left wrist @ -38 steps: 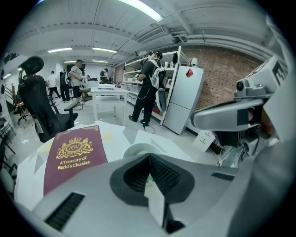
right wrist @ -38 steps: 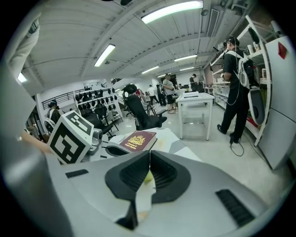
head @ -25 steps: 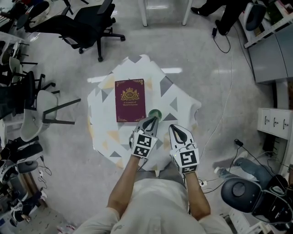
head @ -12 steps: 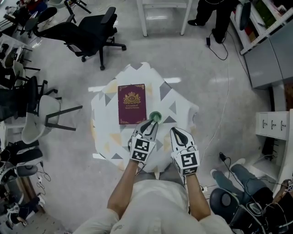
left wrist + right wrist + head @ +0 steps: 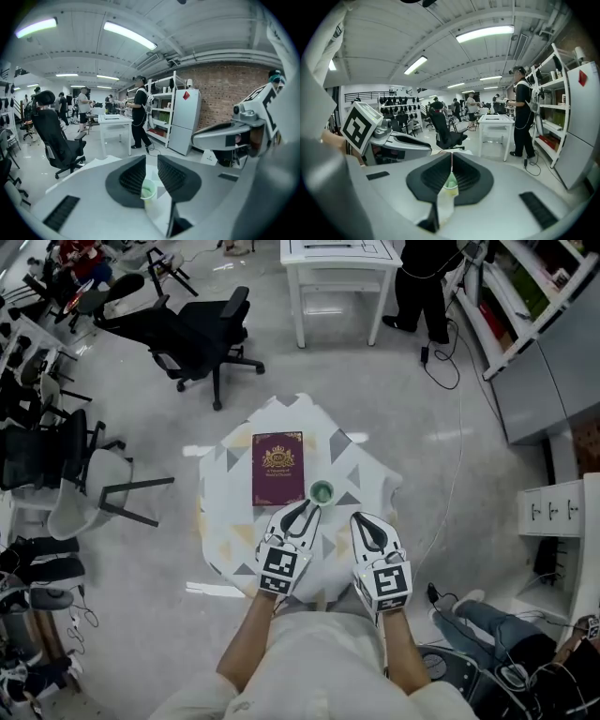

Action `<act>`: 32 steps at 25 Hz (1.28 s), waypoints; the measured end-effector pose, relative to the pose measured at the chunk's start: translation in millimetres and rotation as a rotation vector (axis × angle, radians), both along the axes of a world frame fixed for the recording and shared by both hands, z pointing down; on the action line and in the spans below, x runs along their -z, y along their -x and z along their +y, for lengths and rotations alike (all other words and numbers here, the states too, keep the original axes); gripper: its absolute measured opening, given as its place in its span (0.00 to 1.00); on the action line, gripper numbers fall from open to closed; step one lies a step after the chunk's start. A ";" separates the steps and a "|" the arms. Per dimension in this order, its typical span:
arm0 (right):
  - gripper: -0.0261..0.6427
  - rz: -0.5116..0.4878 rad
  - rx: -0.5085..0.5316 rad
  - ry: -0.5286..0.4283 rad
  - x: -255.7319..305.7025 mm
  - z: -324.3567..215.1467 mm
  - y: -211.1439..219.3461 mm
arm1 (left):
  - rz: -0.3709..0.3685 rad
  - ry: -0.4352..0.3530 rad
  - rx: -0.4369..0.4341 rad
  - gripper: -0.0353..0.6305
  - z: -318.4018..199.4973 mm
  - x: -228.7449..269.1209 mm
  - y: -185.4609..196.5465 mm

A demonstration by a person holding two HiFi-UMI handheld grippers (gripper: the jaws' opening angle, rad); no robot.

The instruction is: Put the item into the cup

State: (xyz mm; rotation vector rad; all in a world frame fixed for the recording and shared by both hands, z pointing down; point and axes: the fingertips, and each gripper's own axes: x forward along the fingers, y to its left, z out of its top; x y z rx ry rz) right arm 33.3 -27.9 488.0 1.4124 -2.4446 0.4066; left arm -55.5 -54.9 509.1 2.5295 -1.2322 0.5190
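Sitting on the table [image 5: 361, 465], the cup [image 5: 322, 491] is just right of the book [image 5: 278, 468]. Left gripper [image 5: 306, 510] is near it, jaws slightly apart, empty. Right gripper [image 5: 362, 519] jaws are pressed together.

No word or number can be read anywhere. On the maroon book [image 5: 278, 468], lying on the table, a gold crest is stamped with lines of gold lettering under it, too small to be made out. Black-and-white square code markers [image 5: 277, 569] are borne on the cube of the left gripper [image 5: 307, 507] and on that of the right gripper [image 5: 360, 517]; no letters are carried by them. A red diamond sticker [image 5: 186, 95] is fixed to the tall white cabinet [image 5: 183, 122], with no legible print. A small white card [image 5: 208, 157] leans near the foot of that cabinet; a mark on it, perhaps a logo, cannot be deciphered.
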 end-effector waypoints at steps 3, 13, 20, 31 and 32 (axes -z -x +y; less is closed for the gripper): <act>0.06 0.002 0.000 -0.029 15.8 3.7 1.1 | 0.022 -0.045 0.000 0.19 4.7 25.5 2.0; 0.06 0.005 0.004 -0.120 58.7 13.5 4.1 | 0.100 -0.176 -0.011 0.19 22.7 86.3 3.0; 0.06 -0.005 -0.001 -0.133 68.5 19.7 6.1 | 0.111 -0.199 -0.007 0.19 28.6 97.2 7.7; 0.06 -0.006 0.002 -0.152 73.9 20.1 5.3 | 0.110 -0.208 0.006 0.19 30.9 98.2 11.8; 0.06 -0.007 0.003 -0.151 73.3 19.4 4.8 | 0.109 -0.207 0.007 0.19 30.3 97.7 11.5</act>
